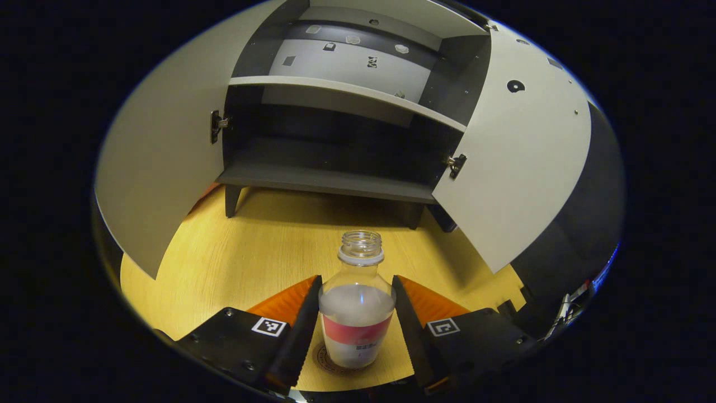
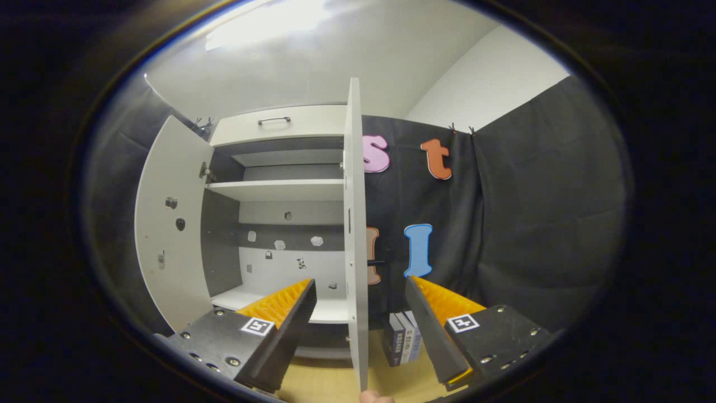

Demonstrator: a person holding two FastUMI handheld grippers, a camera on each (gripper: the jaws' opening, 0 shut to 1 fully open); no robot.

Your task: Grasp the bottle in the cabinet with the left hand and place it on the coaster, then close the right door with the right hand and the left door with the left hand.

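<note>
Bottle: you have one bottle [image 1: 358, 305], clear, uncapped, with a red band on its label, standing upright on the coaster [image 1: 331, 361] on the bench [image 1: 263, 246].
Coaster: one round coaster, its rim peeking out from under the bottle's base at the near edge of the bench.
Cabinet: one cabinet [image 1: 341, 140] with two doors; the left door [image 1: 162, 151] and the right door [image 1: 517, 162] both stand swung wide open, and the shelves you see inside are bare.
Books: a few books [image 2: 404, 337] stand upright on the bench just beside the cabinet, past the right door.
Left gripper: your left gripper [image 1: 357, 319] points level at the cabinet front, fingers spread to either side of the bottle; a narrow gap shows on each side, so they flank it rather than pinch it.
Right gripper: your right gripper [image 2: 361, 330] is tilted upward, fingers spread wide, with the edge of the right door [image 2: 354, 224] seen end-on between them, touching neither finger.
Room: open bench lies between the bottle and the cabinet's feet; in the right gripper view, the right door's free edge points toward you with the booth's black cloth [image 2: 520, 224] behind it.
</note>
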